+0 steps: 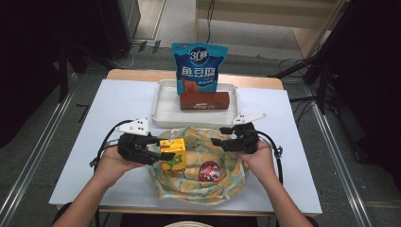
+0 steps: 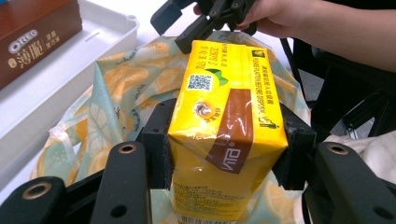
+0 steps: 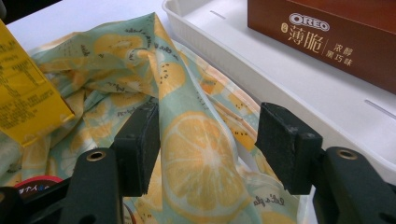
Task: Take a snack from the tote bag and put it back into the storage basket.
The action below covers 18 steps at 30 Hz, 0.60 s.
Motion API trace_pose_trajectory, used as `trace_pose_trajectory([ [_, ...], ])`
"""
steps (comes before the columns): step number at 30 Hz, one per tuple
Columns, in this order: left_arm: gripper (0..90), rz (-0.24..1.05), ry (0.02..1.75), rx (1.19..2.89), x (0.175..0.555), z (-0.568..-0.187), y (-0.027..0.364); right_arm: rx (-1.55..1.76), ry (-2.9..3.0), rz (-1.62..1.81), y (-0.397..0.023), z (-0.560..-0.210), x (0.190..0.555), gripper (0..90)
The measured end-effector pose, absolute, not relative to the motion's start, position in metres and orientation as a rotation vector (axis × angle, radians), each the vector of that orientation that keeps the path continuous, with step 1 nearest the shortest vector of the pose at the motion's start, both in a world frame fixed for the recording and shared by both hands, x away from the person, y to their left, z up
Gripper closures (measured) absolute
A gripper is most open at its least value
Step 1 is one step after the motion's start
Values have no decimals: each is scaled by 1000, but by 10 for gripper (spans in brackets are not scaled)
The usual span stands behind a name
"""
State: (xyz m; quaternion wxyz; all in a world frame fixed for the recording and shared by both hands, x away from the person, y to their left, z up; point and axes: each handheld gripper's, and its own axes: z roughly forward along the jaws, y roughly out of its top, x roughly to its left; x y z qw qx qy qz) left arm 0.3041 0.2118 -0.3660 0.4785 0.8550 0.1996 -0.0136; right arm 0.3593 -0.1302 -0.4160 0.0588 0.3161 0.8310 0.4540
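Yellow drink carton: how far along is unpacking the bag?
Done: brown Oreo box and blue snack pouch sit in the white tray. In hand: left tongs grip the yellow drink carton above the lemon-print cloth bag; right tongs open around a fold. Left: carton and red round tin.

- Desk (image 1: 118, 101): white top, wooden edge showing at 12 o'clock.
- White tray (image 1: 163, 111): rests on desk toward 12 o'clock.
- Lemon-print bag (image 1: 208, 189): lies on desk toward 6 o'clock, just beside the tray.
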Motion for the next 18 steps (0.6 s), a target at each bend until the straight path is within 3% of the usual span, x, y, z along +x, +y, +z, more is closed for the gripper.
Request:
trace_pose_trajectory([
  [18,504,22,551,2028,302,-347,237,954,2523,1370,-128,-416,360,407],
])
